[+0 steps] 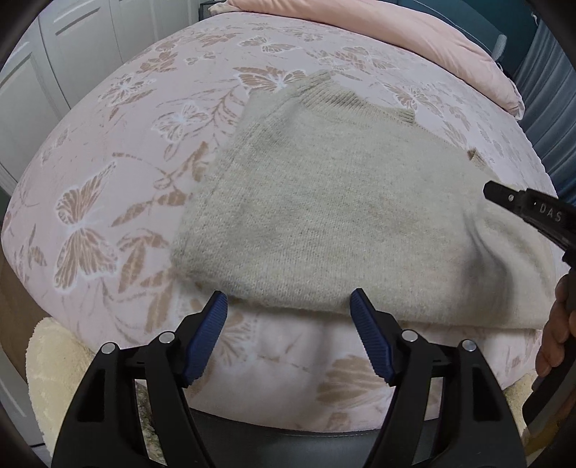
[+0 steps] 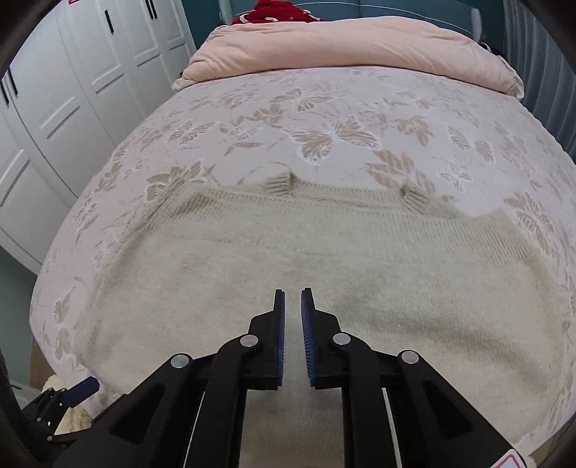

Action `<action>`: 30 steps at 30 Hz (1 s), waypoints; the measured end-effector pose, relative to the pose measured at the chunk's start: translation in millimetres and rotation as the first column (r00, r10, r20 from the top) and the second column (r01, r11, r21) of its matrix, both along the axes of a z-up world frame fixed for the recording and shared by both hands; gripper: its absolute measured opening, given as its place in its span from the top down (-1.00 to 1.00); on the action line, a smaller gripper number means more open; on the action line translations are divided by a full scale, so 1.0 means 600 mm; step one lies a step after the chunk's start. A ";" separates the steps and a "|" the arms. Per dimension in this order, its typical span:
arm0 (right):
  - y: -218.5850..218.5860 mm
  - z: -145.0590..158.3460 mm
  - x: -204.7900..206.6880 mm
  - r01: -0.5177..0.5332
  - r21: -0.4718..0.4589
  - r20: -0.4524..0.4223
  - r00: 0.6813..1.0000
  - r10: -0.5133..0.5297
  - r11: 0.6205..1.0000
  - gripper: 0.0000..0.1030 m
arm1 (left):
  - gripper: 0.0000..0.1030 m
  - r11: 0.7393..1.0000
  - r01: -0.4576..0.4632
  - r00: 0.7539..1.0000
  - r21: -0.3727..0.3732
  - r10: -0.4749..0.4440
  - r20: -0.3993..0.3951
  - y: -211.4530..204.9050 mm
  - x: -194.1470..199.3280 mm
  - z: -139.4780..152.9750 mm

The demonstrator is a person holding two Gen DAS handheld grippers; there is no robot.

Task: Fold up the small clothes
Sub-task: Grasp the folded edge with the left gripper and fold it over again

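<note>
- A bed fills both views, covered with a pale pink bedspread [image 1: 118, 172] patterned with tan and white butterflies and leaves.
- At the far end of the bed lies a plain pink duvet [image 2: 345, 46], bunched into a long roll; something red [image 2: 273, 12] shows just behind it in the right wrist view.
- White panelled wardrobe doors [image 2: 72, 79] with dark handles stand along the left side of the bed, and a dark teal wall shows behind the headboard end.
- A cream fluffy rug [image 1: 54, 363] shows below the near edge of the bed.
- The beige knitted sweater [image 1: 324, 216] lies flat on the bedspread near the near edge of the bed, its ribbed edges pointing toward the duvet and its near edge folded double.
- The left gripper [image 1: 288, 300] is spread wide with nothing between its blue pads; the tips sit right at the sweater's near folded edge.
- The right gripper [image 2: 292, 291] hovers low over the middle of the sweater, its jaws nearly together with a narrow gap left, and no fabric is pinched between them as far as can be seen.
</note>
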State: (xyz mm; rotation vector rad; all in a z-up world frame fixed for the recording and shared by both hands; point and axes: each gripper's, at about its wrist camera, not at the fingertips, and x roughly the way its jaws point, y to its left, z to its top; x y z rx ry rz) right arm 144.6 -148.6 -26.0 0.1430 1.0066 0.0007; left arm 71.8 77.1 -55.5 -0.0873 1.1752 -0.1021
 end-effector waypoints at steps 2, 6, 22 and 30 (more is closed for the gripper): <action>-0.004 -0.008 0.019 0.018 0.005 -0.015 1.000 -0.018 1.000 0.75 | -0.33 1.000 -0.009 1.000 -0.017 0.008 -0.010 0.006 -0.003 -0.001; -0.017 -0.050 0.061 0.048 0.014 -0.094 0.995 -0.046 0.999 0.75 | -0.33 0.999 -0.019 1.000 -0.032 0.019 0.005 0.021 -0.012 0.006; -0.046 -0.026 0.007 0.107 0.139 -0.022 0.994 -0.105 0.984 0.74 | -0.72 0.837 -0.326 0.945 -0.439 0.293 -0.143 0.104 0.039 -0.042; -0.049 -0.098 -0.103 0.042 0.146 -0.041 0.999 -0.036 0.988 0.75 | 0.43 0.841 -0.310 0.950 -0.444 0.267 -0.159 0.080 0.074 -0.040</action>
